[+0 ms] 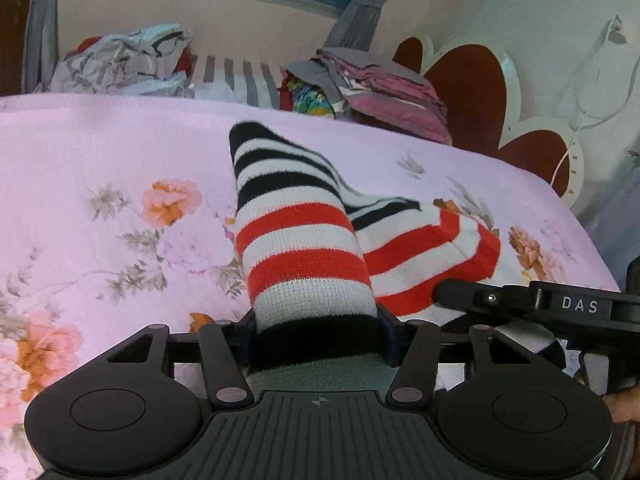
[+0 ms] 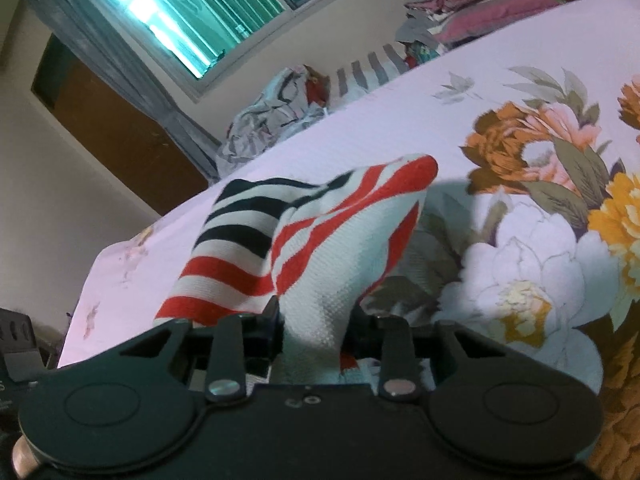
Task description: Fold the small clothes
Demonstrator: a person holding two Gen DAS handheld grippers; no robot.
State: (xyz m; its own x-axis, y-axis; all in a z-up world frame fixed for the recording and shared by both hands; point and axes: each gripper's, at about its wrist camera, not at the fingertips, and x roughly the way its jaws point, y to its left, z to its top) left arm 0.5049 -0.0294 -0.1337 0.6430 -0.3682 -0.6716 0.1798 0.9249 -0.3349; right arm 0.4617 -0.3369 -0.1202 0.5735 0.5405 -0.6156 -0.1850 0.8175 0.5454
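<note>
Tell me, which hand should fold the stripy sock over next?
Probably left. The left gripper pinches the striped sock at its black cuff end, free to swing over; the right gripper holds bunched white fabric.

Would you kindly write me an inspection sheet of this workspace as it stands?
Surface: floral bedspread, pink.
Job's things: striped garment, red, white and black, lifted at the near end.
Clutter: crumpled bedding; folded pile at the far edge.
Grippers: left gripper shut on the garment's black hem; right gripper shut on a white part.
Cables: white cord on the wall.
Surroundings: window, grey curtains, red headboard.
</note>
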